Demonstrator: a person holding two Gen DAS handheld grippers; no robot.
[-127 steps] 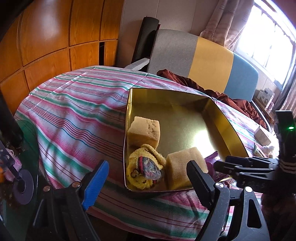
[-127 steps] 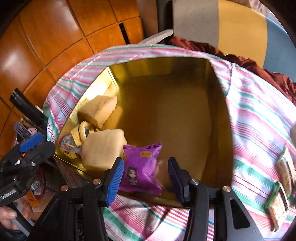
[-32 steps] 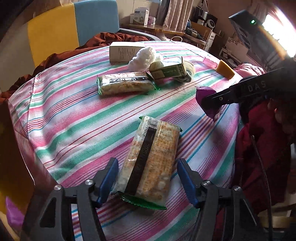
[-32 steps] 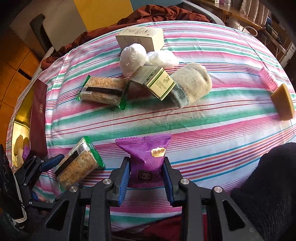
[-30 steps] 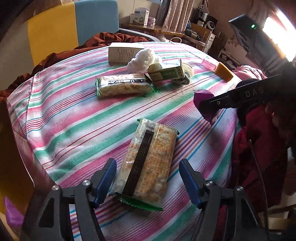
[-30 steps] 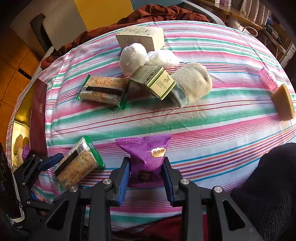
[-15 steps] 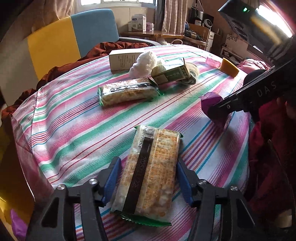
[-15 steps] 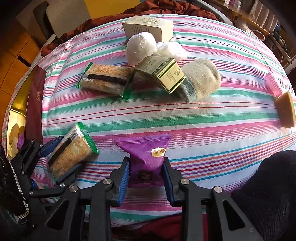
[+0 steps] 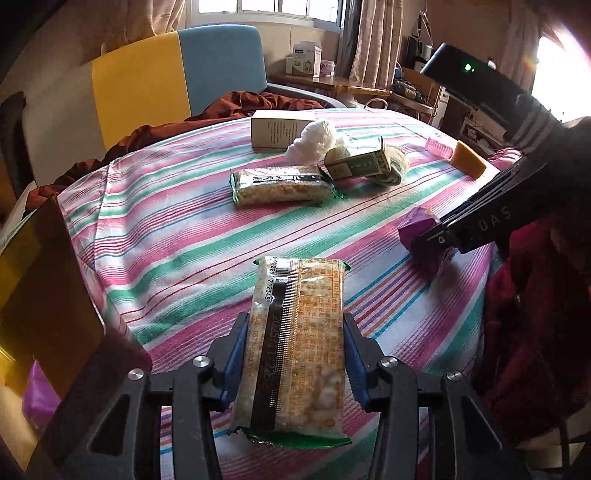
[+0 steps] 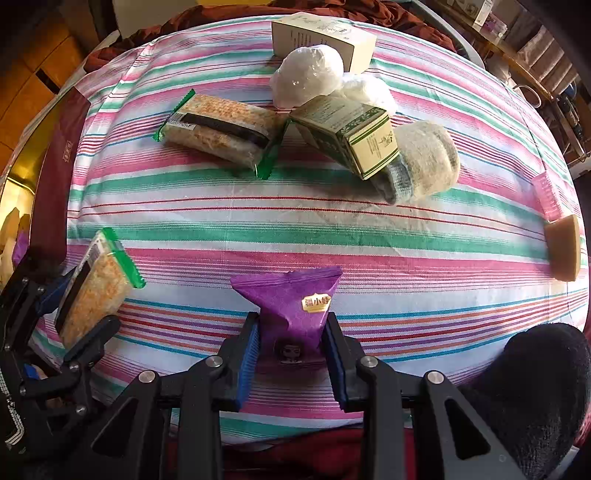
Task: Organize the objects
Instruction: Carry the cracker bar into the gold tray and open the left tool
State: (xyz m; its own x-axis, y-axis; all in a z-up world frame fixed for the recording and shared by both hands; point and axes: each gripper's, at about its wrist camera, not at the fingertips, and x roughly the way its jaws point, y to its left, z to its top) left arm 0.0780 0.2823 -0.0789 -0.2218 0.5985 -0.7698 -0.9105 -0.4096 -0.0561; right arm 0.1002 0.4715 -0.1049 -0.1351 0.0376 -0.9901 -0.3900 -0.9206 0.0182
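Striped cloth in pink, green and white covers the whole tabletop. At its left edge stands a gold tin, its wall seen from outside in the left wrist view. Toward the far side lie a pale carton, a grey rolled sock, two white wrapped balls, a green-printed box leaning on the sock, and a second cracker pack just beside the box. A tan wedge sits near the right edge.

The left gripper has just been closing its jaws, and its blue pads now press both long sides of a green-edged cracker pack near the tin. The right gripper is clenched on a purple snack pouch, at the near edge of the cloth.
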